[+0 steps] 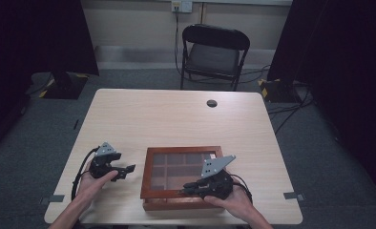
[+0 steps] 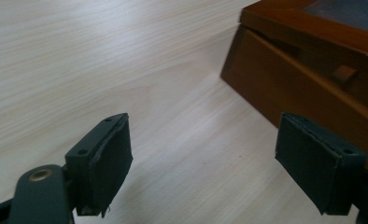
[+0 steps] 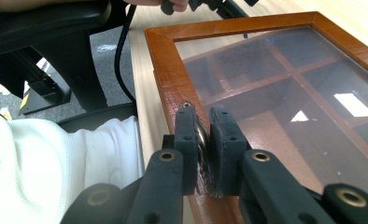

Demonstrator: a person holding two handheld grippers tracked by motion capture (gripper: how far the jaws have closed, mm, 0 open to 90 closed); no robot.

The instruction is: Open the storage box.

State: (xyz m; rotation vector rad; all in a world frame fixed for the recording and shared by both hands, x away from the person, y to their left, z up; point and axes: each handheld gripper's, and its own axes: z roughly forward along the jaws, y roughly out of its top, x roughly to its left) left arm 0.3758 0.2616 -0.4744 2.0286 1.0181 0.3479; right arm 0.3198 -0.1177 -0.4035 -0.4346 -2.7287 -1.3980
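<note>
At near edge of wooden box (image 1: 182, 179), right gripper (image 3: 203, 140) pinches lid's metal knob (image 3: 201, 135); left gripper (image 2: 219, 163), released, waits left.

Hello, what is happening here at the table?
A person works at a wooden table with a gripper in each hand. The right gripper has its jaws shut on a small metal knob on the front edge of a wooden box with a glass lid. The left gripper is open beside the box, holding nothing.
</note>
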